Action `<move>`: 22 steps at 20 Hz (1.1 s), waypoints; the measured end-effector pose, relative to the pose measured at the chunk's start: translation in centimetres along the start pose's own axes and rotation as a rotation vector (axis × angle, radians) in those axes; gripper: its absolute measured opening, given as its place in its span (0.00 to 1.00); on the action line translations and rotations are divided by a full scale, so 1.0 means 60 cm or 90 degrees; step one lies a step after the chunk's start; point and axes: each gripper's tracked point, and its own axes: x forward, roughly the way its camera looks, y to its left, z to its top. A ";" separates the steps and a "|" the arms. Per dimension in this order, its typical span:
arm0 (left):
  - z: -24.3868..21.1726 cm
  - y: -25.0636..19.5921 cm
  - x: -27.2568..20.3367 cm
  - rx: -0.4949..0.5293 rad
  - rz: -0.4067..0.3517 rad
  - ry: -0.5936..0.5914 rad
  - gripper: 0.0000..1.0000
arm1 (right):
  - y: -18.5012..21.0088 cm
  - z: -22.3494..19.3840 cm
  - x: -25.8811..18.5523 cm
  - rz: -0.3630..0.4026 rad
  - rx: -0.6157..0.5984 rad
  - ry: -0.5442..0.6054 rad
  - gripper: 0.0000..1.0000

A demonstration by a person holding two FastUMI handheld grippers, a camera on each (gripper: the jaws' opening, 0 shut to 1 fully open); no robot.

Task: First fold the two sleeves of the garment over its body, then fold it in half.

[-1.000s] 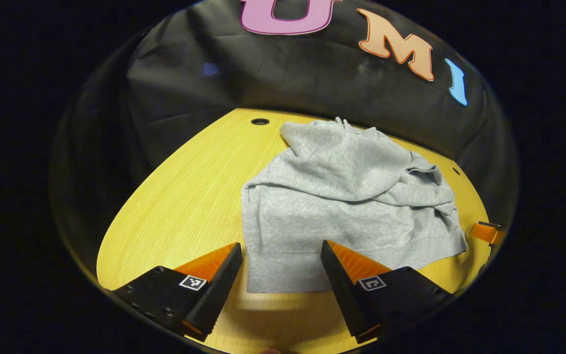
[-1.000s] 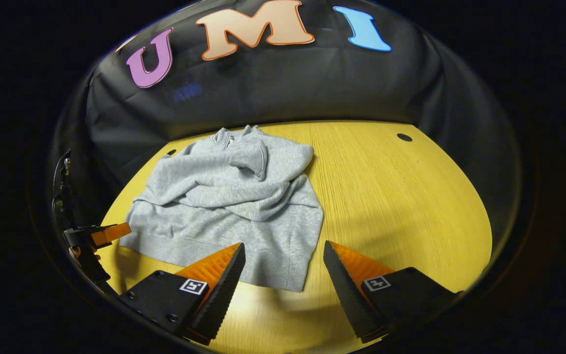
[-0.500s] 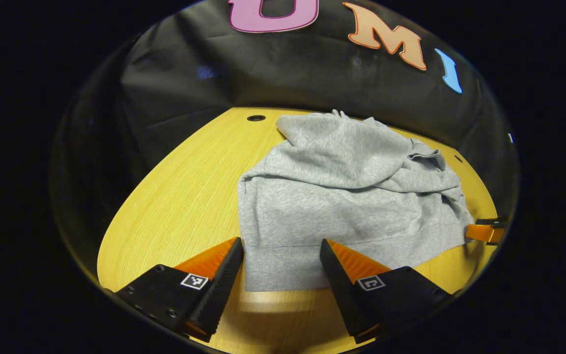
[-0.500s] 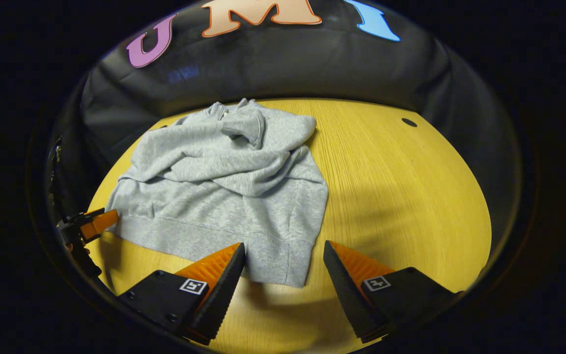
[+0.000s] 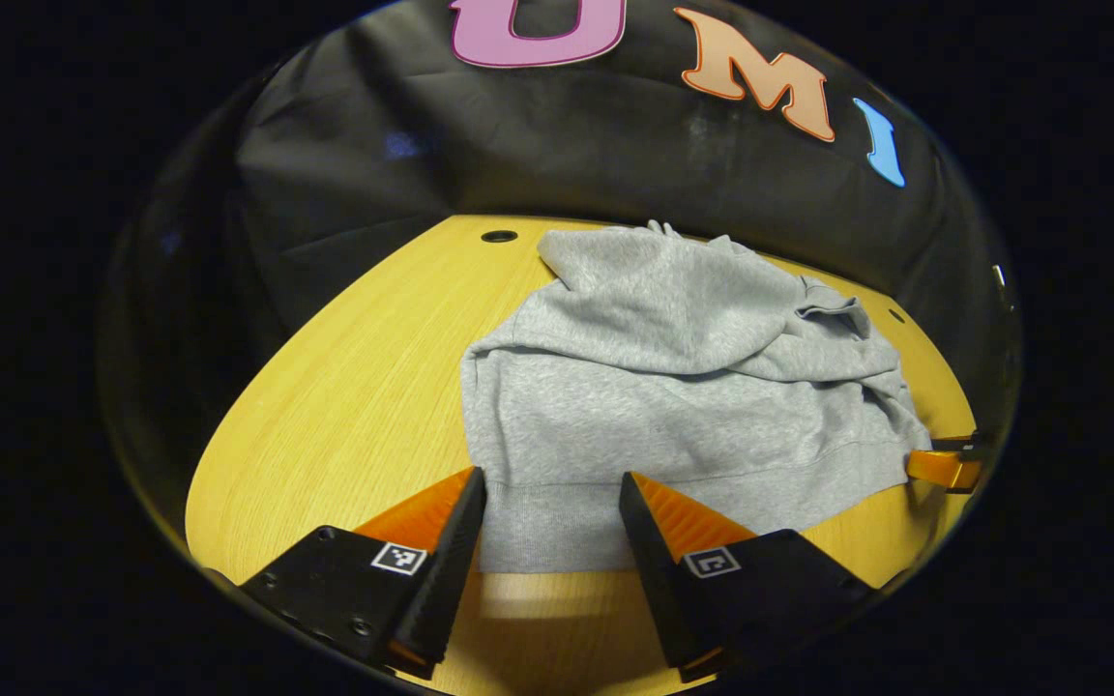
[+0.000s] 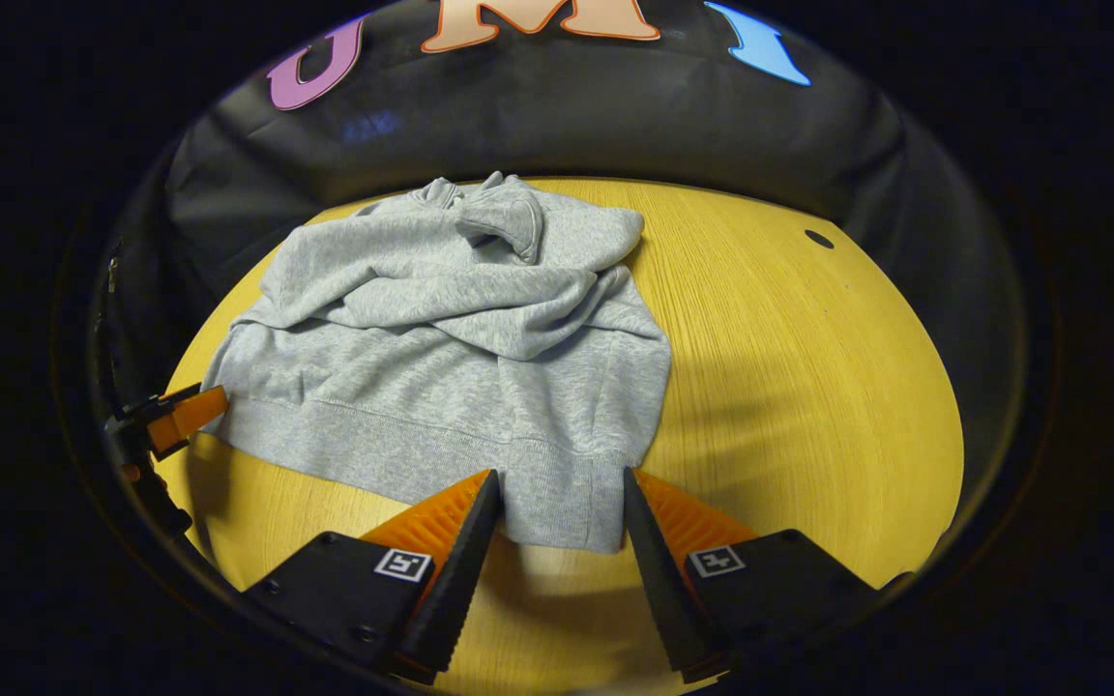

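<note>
The grey garment (image 5: 673, 387) lies on the yellow table (image 5: 354, 406) with its 2 sleeves bunched over the body, cuffs hard to make out, while the left gripper (image 5: 549, 522) and right gripper (image 6: 557, 522) each straddle a hem corner, jaws parted, contact unclear.

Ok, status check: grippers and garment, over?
Left gripper open at hem's left corner, right gripper open at its right corner. Grey sweatshirt flat on table, sleeves folded across body. Nothing in the way.

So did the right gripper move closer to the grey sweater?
Yes. The right gripper went forward: the sweater hem corner now lies between its open fingers, and the table hole sits lower.
</note>
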 end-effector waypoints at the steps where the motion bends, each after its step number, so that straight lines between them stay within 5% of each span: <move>1: 0.001 -0.001 0.000 0.007 0.001 0.004 0.78 | 0.000 0.000 0.000 0.000 0.000 0.000 0.80; 3: -0.001 -0.006 0.002 0.024 -0.007 0.012 0.77 | 0.007 0.000 0.005 0.011 0.007 -0.002 0.80; 4: -0.002 -0.020 0.003 0.023 -0.029 0.018 0.74 | 0.007 0.002 0.002 0.008 0.009 -0.008 0.71; 6: 0.004 -0.035 0.008 0.008 -0.046 0.009 0.37 | 0.026 0.003 0.004 0.031 -0.001 -0.018 0.55; 7: 0.003 -0.035 0.010 -0.005 -0.038 0.006 0.25 | 0.034 0.000 0.005 0.036 -0.005 -0.019 0.32; 8: 0.005 -0.039 0.010 -0.013 -0.039 -0.001 0.13 | 0.036 0.002 0.001 0.032 -0.012 -0.030 0.22; 10: 0.005 -0.041 0.009 -0.026 -0.044 -0.006 0.06 | 0.037 0.003 0.004 0.036 -0.019 -0.032 0.06; 12: 0.002 -0.042 0.009 -0.027 -0.062 0.012 0.00 | 0.038 0.002 0.001 0.048 -0.010 -0.025 0.04; 22: -0.004 -0.048 -0.003 -0.068 -0.101 0.090 0.00 | 0.028 0.006 -0.011 0.108 0.083 0.013 0.02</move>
